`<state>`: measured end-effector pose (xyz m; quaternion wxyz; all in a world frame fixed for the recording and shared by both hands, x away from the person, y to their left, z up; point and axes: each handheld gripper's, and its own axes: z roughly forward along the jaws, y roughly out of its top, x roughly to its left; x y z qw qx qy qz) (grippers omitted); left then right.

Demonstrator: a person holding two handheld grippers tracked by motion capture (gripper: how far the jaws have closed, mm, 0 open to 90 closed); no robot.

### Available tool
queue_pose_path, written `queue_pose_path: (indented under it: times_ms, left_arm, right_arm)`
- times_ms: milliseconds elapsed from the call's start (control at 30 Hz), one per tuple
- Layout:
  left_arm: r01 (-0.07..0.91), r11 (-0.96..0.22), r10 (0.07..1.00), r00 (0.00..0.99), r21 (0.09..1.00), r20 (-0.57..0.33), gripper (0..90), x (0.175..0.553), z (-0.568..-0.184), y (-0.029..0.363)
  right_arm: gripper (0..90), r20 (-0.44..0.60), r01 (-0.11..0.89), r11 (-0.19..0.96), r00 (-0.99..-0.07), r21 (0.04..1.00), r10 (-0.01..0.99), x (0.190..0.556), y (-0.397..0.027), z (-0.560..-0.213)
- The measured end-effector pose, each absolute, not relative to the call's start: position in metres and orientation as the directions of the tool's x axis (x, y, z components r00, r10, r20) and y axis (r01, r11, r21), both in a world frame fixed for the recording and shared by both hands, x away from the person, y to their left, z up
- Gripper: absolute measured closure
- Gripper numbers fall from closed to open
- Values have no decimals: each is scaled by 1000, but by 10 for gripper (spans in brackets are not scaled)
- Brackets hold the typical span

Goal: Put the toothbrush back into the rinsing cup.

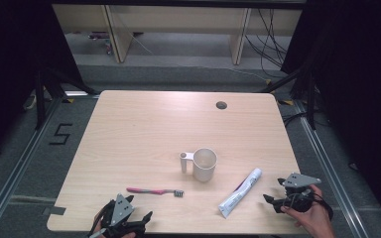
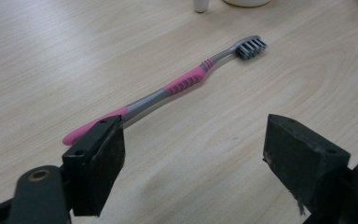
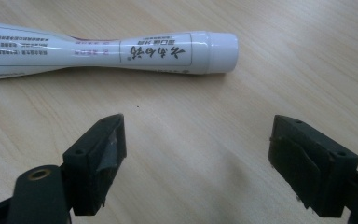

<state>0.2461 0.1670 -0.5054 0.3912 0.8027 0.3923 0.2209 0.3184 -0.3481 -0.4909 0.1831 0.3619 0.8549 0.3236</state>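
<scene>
High view: light wooden table point(image 1: 144, 129), with a round cable hole point(image 1: 222, 105) toward 1 o'clock. Near the centre, a white cup point(image 1: 204, 164) standing upright, its handle pointing to 9 o'clock. Toward 7 o'clock of the cup, a pink and grey toothbrush point(image 1: 155, 191) lying flat, bristles at the end nearer the cup. Toward 4 o'clock of the cup, a white toothpaste tube point(image 1: 240, 193) lying diagonally, cap end nearer the cup, crimped end toward the near edge. At 7 o'clock of the table, the left gripper point(image 1: 124, 218), near the handle end of the toothbrush but apart from it. At 4 o'clock, the right gripper point(image 1: 286, 196) held in a hand point(image 1: 313, 218), just beside the tube.

Left gripper view: jaws spread wide, holding nothing. Toothbrush point(image 2: 177, 86) running from behind the left jaw up toward 1 o'clock, bristle head farthest away. Base of the cup point(image 2: 247, 2) at 12 o'clock.

Right gripper view: jaws spread wide, nothing between them but bare table. Toothpaste tube point(image 3: 121, 50) lying crosswise beyond the jaw tips at 11 o'clock, cap pointing to 3 o'clock, printed text on its side.
</scene>
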Motion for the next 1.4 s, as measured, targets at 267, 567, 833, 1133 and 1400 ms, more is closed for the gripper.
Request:
queue_pose_path:
  times_ms: [267,567,833,1133,1400]
  left_arm:
    - [451,-395,801,596,800,59,208,251,-501,169]
    - [454,-419,795,602,787,76,210,263,-495,172]
    - [419,-526,731,668,740,141,214,277,-489,160]
    - [392,-636,650,737,665,187,299,301,-484,154]
    - [392,-748,565,800,536,203,405,320,-478,149]
  right_arm:
    - [209,-67,525,515,-653,677,754,317,-349,-491]
    - [221,-84,497,522,-663,693,744,316,-348,-489]
    - [224,-60,511,497,-652,701,755,309,-345,-489]
    - [230,-66,495,511,-669,703,740,310,-345,-490]
    - [236,-63,494,511,-672,704,738,310,-345,-490]
